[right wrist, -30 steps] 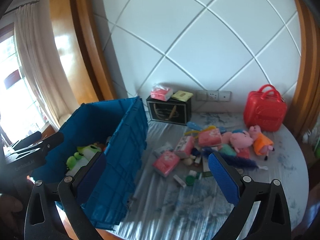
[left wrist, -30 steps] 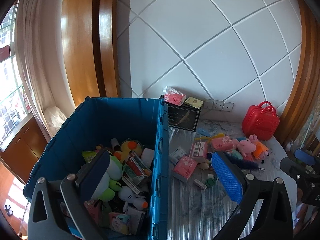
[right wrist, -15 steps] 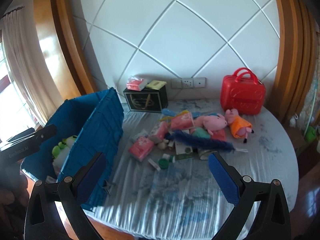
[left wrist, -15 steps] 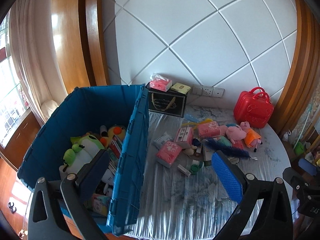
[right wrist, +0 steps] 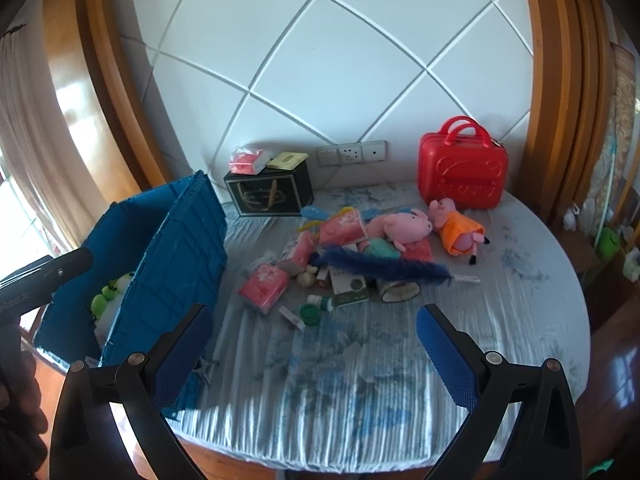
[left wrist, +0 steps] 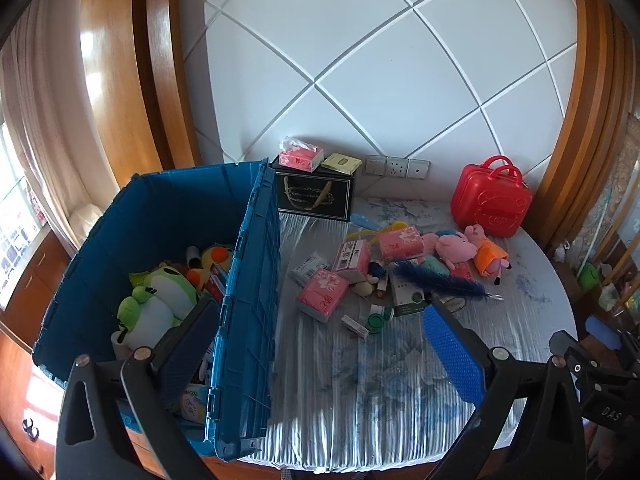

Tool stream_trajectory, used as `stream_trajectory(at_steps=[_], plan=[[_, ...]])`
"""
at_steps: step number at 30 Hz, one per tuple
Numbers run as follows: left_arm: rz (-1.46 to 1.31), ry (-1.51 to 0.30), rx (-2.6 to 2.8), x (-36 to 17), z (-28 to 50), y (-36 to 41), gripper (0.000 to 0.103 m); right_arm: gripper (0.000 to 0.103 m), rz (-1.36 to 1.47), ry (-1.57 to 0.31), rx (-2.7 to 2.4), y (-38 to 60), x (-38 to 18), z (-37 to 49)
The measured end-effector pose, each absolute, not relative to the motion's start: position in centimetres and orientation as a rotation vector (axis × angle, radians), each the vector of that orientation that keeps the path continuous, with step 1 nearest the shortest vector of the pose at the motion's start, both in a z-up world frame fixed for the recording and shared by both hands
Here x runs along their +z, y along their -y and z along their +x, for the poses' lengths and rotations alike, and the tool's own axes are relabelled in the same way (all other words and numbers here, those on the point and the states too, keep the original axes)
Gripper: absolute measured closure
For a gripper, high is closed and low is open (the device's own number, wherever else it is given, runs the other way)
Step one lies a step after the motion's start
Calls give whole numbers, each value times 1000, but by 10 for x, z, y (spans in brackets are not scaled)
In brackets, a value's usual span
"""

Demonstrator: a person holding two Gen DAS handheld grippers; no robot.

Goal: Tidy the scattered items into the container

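Toys already fill part of the blue crate (left wrist: 256, 264) in the left wrist view: a green frog plush (left wrist: 160, 300) lies near the crate's middle, with an orange-and-yellow plush behind it. The crate stands at the left edge of the round table (left wrist: 532, 320), its long axis running away from the camera towards the white panelled wall. The left tongs (left wrist: 320, 344) hang above the near end of the crate wall with their pads wide apart and nothing between them. To the right of the crate lies the scattered pile: a pink tissue pack (left wrist: 322, 294), a long blue feather (left wrist: 440, 282) lying across the table with its tip to the right, a pink pig plush (left wrist: 454, 246) and a small green cap (left wrist: 376, 322). A red case (left wrist: 492, 200) stands upright at the back.

From the right wrist view, the right tongs (right wrist: 312, 352) hover over bare striped cloth at the table's near edge, also spread apart and empty. The feather (right wrist: 384, 266) stretches left to right through the pile, the tissue pack (right wrist: 264, 288) just left of it and the crate (right wrist: 176, 264) further left. The red case (right wrist: 460, 176) stands by the wall, beside a pig plush in an orange dress (right wrist: 458, 228). A black gift box (right wrist: 268, 194) sits behind the pile.
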State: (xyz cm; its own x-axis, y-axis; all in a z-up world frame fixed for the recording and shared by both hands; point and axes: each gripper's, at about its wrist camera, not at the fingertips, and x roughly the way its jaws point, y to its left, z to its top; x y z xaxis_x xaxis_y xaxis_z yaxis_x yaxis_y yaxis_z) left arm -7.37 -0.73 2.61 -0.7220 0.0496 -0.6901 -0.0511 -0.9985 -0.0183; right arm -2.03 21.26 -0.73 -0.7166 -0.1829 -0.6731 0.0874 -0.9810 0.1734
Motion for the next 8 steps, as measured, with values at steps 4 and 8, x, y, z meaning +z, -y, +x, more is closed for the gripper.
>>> stream_trajectory(at_steps=[4, 8], plan=[[-1150, -31, 2880, 21, -73, 6, 0, 0, 1109, 185, -2780, -208, -6, -18], [-1130, -52, 2889, 23, -72, 7, 0, 0, 1115, 194, -2786, -208, -6, -17]])
